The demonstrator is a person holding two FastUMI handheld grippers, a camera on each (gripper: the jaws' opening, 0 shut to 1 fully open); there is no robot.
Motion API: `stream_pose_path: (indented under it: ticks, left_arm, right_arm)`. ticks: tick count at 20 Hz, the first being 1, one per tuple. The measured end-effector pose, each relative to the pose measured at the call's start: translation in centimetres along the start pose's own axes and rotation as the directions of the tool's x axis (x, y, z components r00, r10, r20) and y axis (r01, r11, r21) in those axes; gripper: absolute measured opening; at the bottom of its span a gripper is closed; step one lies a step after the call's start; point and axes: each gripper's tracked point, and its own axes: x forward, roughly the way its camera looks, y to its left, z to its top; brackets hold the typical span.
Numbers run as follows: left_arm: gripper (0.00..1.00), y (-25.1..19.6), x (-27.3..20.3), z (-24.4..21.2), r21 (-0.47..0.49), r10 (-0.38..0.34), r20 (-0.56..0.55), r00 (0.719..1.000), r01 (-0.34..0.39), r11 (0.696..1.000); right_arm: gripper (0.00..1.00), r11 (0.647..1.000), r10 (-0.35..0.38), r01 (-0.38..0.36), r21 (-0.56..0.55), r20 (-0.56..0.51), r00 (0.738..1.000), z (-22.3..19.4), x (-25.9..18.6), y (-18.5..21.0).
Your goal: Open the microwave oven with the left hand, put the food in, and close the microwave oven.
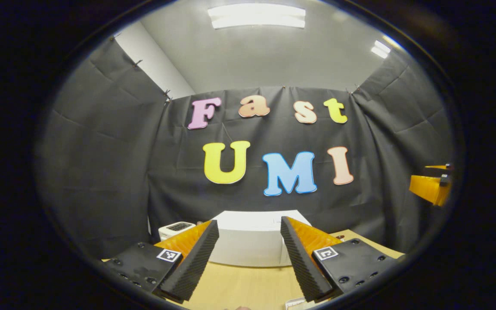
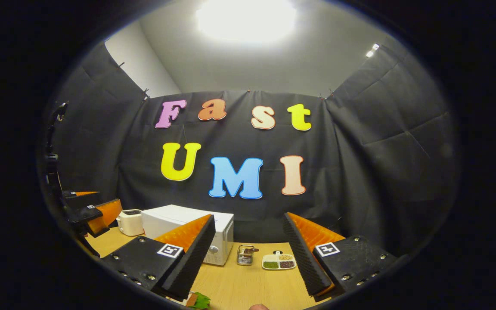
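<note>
A white microwave (image 1: pixel 252 241) stands on the wooden table straight ahead of my left gripper (image 1: pixel 248 226), whose black-padded fingers are spread open with nothing between them. In the right gripper view the microwave (image 2: pixel 175 219) sits at the left, its door shut. A white divided dish of food (image 2: pixel 279 261) lies on the table to its right. My right gripper (image 2: pixel 249 221) is open and empty, held back from the dish. The left gripper (image 2: pixel 91 213) appears at the far left, the right gripper (image 1: pixel 431 187) at the far right edge.
A white toaster (image 2: pixel 131 221) stands left of the microwave, also seen as the toaster (image 1: pixel 177 228). A small metal container (image 2: pixel 245 255) sits between microwave and dish. Something green (image 2: pixel 199 300) lies at the near table edge. Black cloth walls enclose the table (image 1: pixel 248 284).
</note>
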Motion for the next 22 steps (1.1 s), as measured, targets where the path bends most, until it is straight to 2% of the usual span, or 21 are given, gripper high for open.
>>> stream_pose_path:
  ticks: [4,10,18,22]
  left_arm:
    - [0.97,-0.7,2.4,-0.7,0.011,-0.011,0.002,1.000,0.011,1.000]
    - [0.96,-2.7,7.9,-2.6,0.022,-0.096,0.001,0.995,0.096,0.995]
    - [0.95,-6.8,15.5,-8.1,0.001,-0.222,-0.044,0.974,0.223,0.975]
    - [0.95,-8.5,18.9,-11.5,-0.009,-0.260,-0.081,0.962,0.260,0.966]
  right_arm:
    - [0.96,0.999,-0.031,0.031,0.012,0.002,1.000,0.2,0.0,-1.1]
    - [0.96,0.991,-0.136,0.136,-0.003,-0.003,0.991,0.0,0.9,-2.7]
    - [0.96,0.949,-0.311,0.310,-0.063,-0.007,0.950,0.1,1.2,-4.3]
    - [0.96,0.920,-0.384,0.381,-0.095,-0.019,0.923,-0.2,1.1,-4.9]
